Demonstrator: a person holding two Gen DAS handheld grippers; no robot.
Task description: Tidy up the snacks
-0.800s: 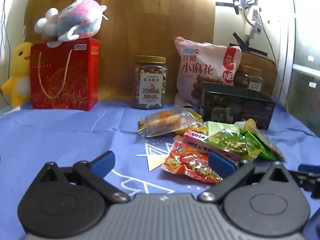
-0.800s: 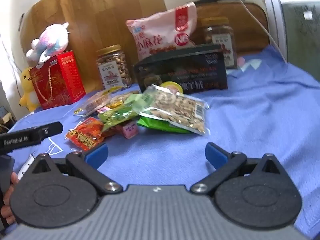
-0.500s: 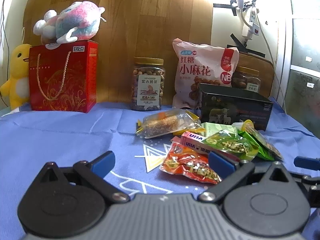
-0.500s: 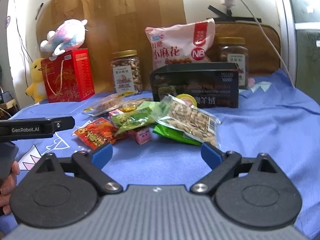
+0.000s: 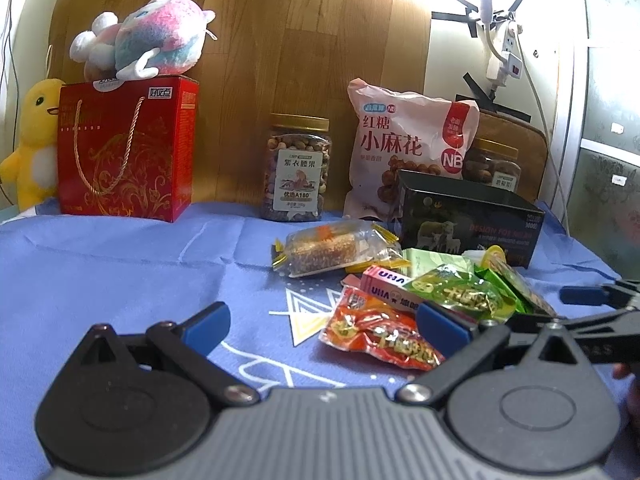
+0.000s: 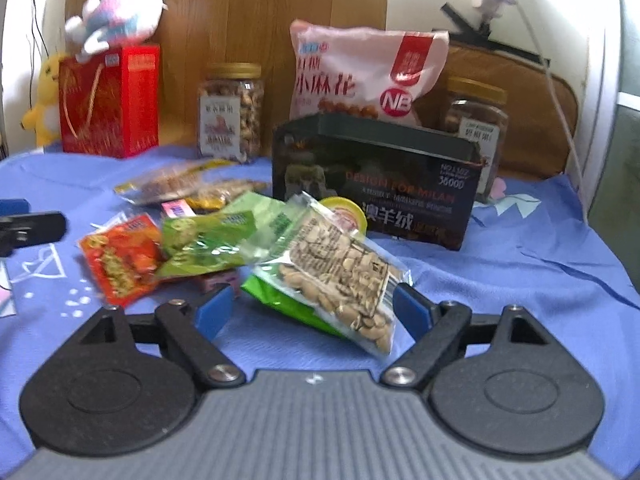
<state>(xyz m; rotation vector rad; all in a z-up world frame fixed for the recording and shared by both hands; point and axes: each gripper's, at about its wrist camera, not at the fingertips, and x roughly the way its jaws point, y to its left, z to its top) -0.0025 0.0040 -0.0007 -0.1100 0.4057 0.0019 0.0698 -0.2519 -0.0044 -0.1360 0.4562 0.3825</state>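
Note:
A pile of small snack packets lies on the blue cloth (image 5: 120, 272): a red packet (image 5: 380, 340), a pink box (image 5: 386, 290), a green packet (image 5: 460, 294) and a clear bar packet (image 5: 332, 248). An open black box (image 5: 468, 220) stands behind the pile. My left gripper (image 5: 320, 320) is open and empty, its right finger at the red packet's edge. My right gripper (image 6: 314, 310) is open, with the near end of a clear seed packet (image 6: 340, 272) between its fingers. The red packet (image 6: 120, 256) and black box (image 6: 376, 184) also show in the right wrist view.
At the back stand a red gift bag (image 5: 124, 148) with a plush toy on it, a yellow duck toy (image 5: 28, 148), a nut jar (image 5: 296, 168), a large pink bag (image 5: 408, 148) and a second jar (image 5: 494, 164). A power strip cable hangs at right.
My right gripper has moved forward and lower, so the seed packet now lies between its open fingers. My left gripper has barely moved.

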